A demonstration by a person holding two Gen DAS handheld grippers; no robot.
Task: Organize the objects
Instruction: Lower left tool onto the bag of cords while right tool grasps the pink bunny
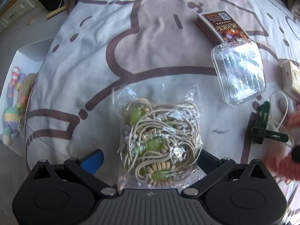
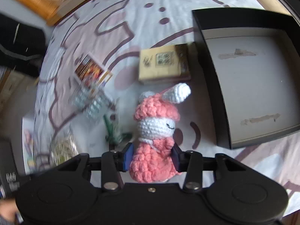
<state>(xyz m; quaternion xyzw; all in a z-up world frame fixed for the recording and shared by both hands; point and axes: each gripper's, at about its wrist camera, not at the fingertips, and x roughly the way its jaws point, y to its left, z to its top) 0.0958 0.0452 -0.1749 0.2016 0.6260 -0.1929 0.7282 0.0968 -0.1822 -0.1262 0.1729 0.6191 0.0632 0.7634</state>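
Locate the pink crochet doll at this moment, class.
In the right wrist view the doll sits centre frame, clamped at its body by the right gripper, with the tan box beyond it and the black tray to its right.

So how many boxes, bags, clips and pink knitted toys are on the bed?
Boxes: 4 (card box, clear case, tan box, black open box)
Bags: 1 (bag of beads)
Clips: 1 (green clip)
Pink knitted toys: 1 (pink crochet doll)
Total: 7

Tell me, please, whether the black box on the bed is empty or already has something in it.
Empty: the right wrist view shows the black box open-topped, with only its bare grey floor and some tape marks visible; nothing lies inside.
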